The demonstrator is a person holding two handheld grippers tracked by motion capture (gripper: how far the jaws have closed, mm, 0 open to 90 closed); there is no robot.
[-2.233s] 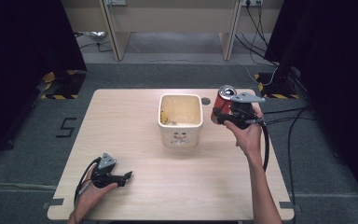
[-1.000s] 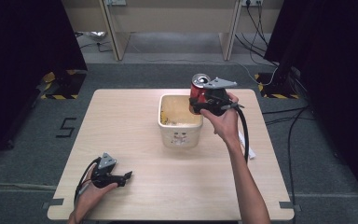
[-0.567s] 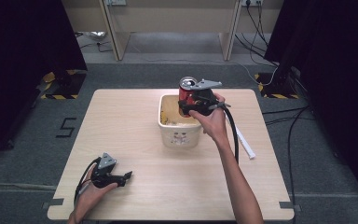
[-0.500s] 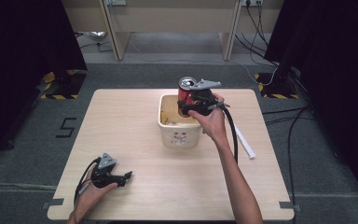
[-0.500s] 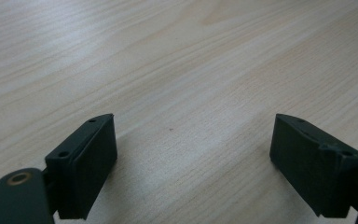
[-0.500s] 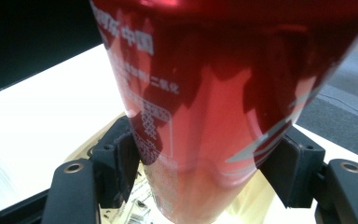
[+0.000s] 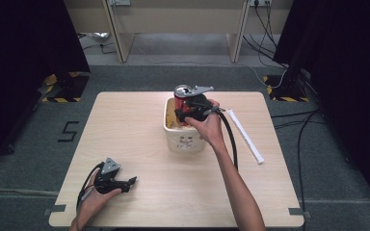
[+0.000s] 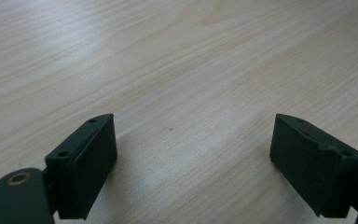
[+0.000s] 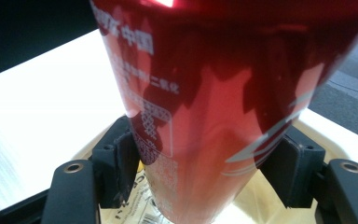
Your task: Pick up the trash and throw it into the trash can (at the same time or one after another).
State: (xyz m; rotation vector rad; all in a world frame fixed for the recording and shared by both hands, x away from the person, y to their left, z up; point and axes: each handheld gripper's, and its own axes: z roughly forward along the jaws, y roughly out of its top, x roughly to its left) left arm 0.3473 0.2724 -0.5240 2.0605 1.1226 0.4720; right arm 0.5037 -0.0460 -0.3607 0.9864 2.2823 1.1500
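A pale wooden table point(image 7: 139, 130) stands on grey carpet, with dark curtains to either side and a white strip point(image 7: 245, 136) lying near its right edge. Your right gripper point(image 7: 185, 111) has its jaws clamped on the lower body of a red can point(image 7: 182, 94), which you hold roughly upright over the open cream bin point(image 7: 185, 140) at the middle of the table. In the right gripper view the can point(image 9: 223, 107) sits squarely between the two pads, with the bin's rim point(image 9: 321, 135) and some scraps inside just below it. Your left gripper point(image 7: 120, 183) rests low on the near left of the table, jaws spread wide on nothing but bare wood point(image 8: 182, 84).

You seem to be at the drop-off: the can is carried and lined up, not yet let go. Next, lower it a little so its base clears the rim and sits inside the walls, then part the jaws evenly so it falls straight instead of tipping out over the edge.
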